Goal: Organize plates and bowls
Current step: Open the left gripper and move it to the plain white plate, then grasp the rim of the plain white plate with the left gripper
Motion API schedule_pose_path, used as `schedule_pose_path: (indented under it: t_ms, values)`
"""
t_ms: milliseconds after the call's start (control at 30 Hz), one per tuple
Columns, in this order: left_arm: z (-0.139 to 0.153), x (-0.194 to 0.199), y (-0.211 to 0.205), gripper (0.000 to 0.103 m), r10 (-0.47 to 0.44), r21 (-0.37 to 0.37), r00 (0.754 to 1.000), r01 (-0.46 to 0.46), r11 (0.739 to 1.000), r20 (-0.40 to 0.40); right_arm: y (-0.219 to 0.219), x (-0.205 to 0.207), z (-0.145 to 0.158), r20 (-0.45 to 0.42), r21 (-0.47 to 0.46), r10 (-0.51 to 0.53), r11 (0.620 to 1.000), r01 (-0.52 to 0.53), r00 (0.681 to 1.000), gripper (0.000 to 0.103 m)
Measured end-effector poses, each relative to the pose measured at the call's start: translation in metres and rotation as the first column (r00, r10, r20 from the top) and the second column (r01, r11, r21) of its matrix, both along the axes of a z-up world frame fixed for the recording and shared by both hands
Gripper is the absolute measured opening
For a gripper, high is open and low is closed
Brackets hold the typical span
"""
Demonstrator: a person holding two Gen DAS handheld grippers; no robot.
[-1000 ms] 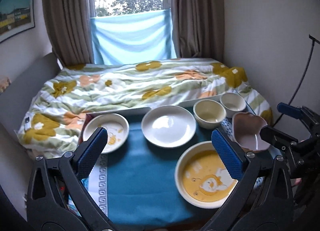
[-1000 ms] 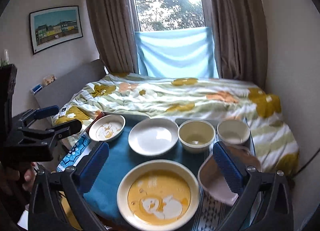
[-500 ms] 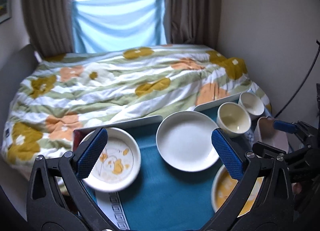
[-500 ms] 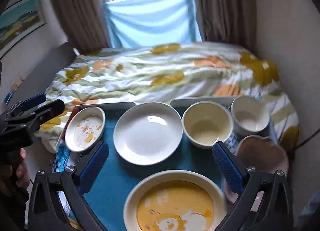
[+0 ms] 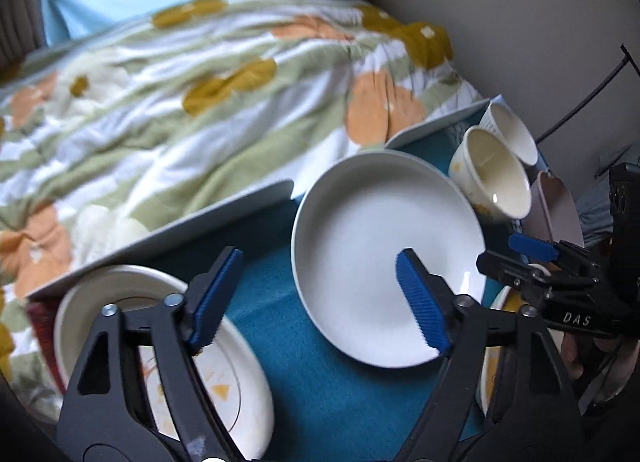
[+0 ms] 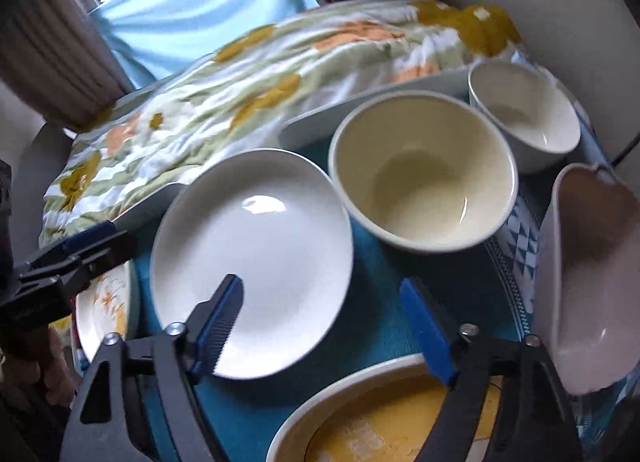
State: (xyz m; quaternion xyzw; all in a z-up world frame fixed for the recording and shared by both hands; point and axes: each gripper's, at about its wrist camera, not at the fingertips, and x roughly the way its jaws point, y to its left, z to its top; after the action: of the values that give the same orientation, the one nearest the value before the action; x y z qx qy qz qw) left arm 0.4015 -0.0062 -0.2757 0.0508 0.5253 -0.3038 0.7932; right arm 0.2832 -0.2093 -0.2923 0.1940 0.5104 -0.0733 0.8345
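Lettering "DAS" marks the right claw (image 5: 532,258), jaws released like the left claw (image 5: 320,294) over the white plate (image 5: 384,254).

A plain white plate (image 6: 252,246) is sitting on a teal cloth (image 6: 376,302). A cream bowl (image 6: 424,177) is showing beside it, a floral green-and-orange quilt (image 6: 256,73) lying behind.

A flowered quilt (image 5: 208,101) covers the bed (blurred, seemingly rumpled), with blue cloth (image 6: 200,17) between curtains (image 6: 48,73).
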Motion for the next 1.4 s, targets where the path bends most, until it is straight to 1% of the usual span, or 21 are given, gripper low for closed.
schedule_pose_path:
  t_ms: [33,67,133,200,267,300,333,400,467,500,600,633,700,833,1000,1167,1400]
  values:
    - [-0.006,0.002,-0.001,0.066,-0.001,0.002,1.0,0.001,1.0,-0.016,-0.001,0.003,-0.005,-0.011,-0.004,-0.007,1.0,0.007,1.0,0.068]
    - [-0.012,0.007,-0.003,0.057,-0.004,0.003,0.999,0.005,1.0,-0.036,-0.002,0.005,-0.007,-0.018,-0.006,-0.011,1.0,0.011,1.0,0.065]
    - [-0.023,0.011,-0.007,0.047,-0.021,0.009,0.997,0.022,1.0,-0.073,-0.005,0.008,-0.014,-0.03,-0.007,-0.019,1.0,0.019,0.999,0.059]
    - [-0.03,0.011,-0.011,0.043,-0.041,0.019,0.996,0.043,0.999,-0.081,-0.008,0.012,-0.02,-0.043,-0.003,-0.026,1.0,0.026,0.999,0.053]
    - [-0.033,0.01,-0.014,0.032,-0.054,0.021,0.995,0.056,0.998,-0.089,-0.009,0.014,-0.024,-0.054,0.009,-0.029,1.0,0.029,0.998,0.044]
    - [-0.035,0.01,-0.014,0.031,-0.055,0.03,0.995,0.058,0.998,-0.088,-0.01,0.014,-0.025,-0.058,0.012,-0.027,1.0,0.028,0.998,0.042]
    - [-0.037,0.01,-0.015,0.028,-0.056,0.034,0.995,0.059,0.998,-0.088,-0.009,0.014,-0.027,-0.061,0.014,-0.024,1.0,0.025,0.998,0.035]
    - [-0.041,0.011,-0.013,0.022,-0.051,0.036,0.994,0.054,0.998,-0.095,-0.009,0.016,-0.031,-0.07,0.018,-0.017,1.0,0.019,0.997,0.033]
    - [-0.045,0.014,-0.011,0.017,-0.049,0.041,0.993,0.054,0.998,-0.108,-0.009,0.017,-0.033,-0.07,0.022,-0.015,1.0,0.017,0.997,0.028]
    - [-0.046,0.015,-0.011,0.017,-0.05,0.046,0.992,0.056,0.997,-0.113,-0.009,0.017,-0.033,-0.068,0.021,-0.012,1.0,0.014,0.998,0.027]
    - [-0.048,0.015,-0.013,0.017,-0.059,0.044,0.992,0.064,0.997,-0.113,-0.008,0.019,-0.033,-0.057,0.033,0.004,0.999,-0.002,0.998,0.018]
    - [-0.047,0.015,-0.013,0.017,-0.058,0.05,0.993,0.064,0.997,-0.106,-0.007,0.02,-0.033,-0.055,0.036,0.012,0.999,-0.01,0.998,0.017]
    - [-0.048,0.014,-0.014,0.017,-0.058,0.052,0.993,0.063,0.997,-0.099,-0.004,0.021,-0.032,-0.057,0.012,0.025,1.0,-0.024,0.998,0.017]
    - [-0.046,0.011,-0.015,0.017,-0.061,0.069,0.995,0.067,0.995,-0.082,-0.002,0.021,-0.031,-0.052,-0.001,0.04,0.999,-0.041,0.998,0.017]
    - [-0.038,0.009,-0.011,0.017,-0.044,0.081,0.998,0.048,0.996,-0.045,0.004,0.021,-0.026,-0.027,-0.008,0.051,0.999,-0.051,0.998,0.017]
    - [-0.025,0.002,-0.009,0.017,-0.053,0.096,0.998,0.055,0.994,-0.016,0.005,0.02,-0.019,-0.014,-0.006,0.052,0.999,-0.052,0.999,0.017]
    - [0.004,-0.019,-0.006,0.017,-0.043,0.093,0.999,0.041,0.995,0.018,0.007,0.008,0.008,-0.011,-0.023,0.089,0.996,-0.089,0.996,0.017]
